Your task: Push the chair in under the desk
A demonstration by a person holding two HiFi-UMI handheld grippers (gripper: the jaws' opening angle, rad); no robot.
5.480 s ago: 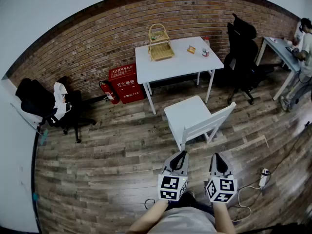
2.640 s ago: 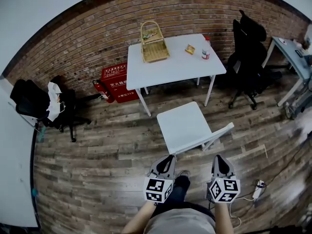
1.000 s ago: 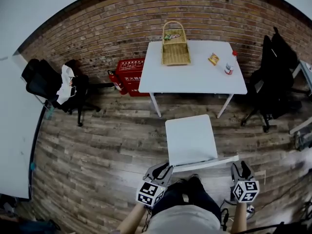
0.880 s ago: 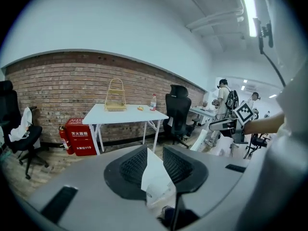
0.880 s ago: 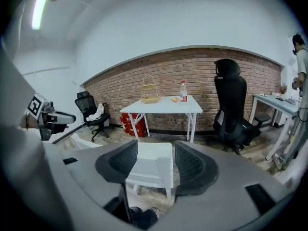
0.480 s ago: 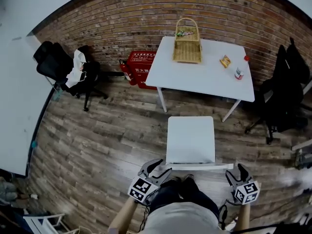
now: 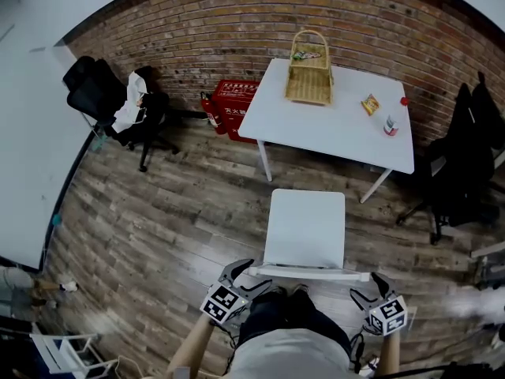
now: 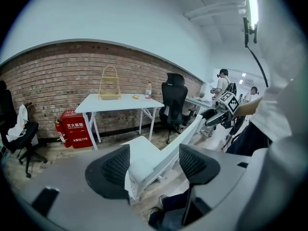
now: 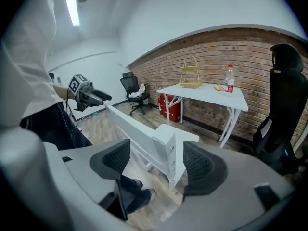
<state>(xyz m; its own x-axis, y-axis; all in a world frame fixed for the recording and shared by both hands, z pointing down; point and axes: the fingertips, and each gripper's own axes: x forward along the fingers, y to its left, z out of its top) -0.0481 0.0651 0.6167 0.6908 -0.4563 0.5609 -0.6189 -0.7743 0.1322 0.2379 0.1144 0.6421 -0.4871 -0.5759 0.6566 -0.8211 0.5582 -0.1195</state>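
Since half a second back the head view has swung to square up on the white wooden chair [image 7: 304, 227]. Both grippers have dropped to the ends of its top rail [image 7: 309, 273].

Chair position: on the room side of the white rectangular desk [image 7: 331, 125], seat facing it. Front edge stops short of the desk's near edge, nothing under yet.

Left gripper [image 8: 149, 165]: jaws apart, straddling the rail's left end post. The post sits close against one pad and clear of the other. Right gripper [image 9: 156, 165]: jaws apart too, right end post between them with a gap on each side. Neither has clamped.

Step in hand, as I judge it, is getting purchase on the rail before the shove. I'd close both sides evenly, or bear the pads flat on the rail's back. Then push straight toward the desk with equal force so the chair doesn't yaw. The seat wants to run between the desk legs, so I'd watch the right-hand leg.

On the desk, far side: a tall-handled wicker basket [image 7: 309, 81] with a small packet of some kind in it, contents unclear. Toward the desk's right end, a loose snack packet [image 7: 369, 103] and a red-capped bottle [image 7: 390, 125]. Left of the desk against the wall, a closed red box [image 7: 237, 109], contents unseen.
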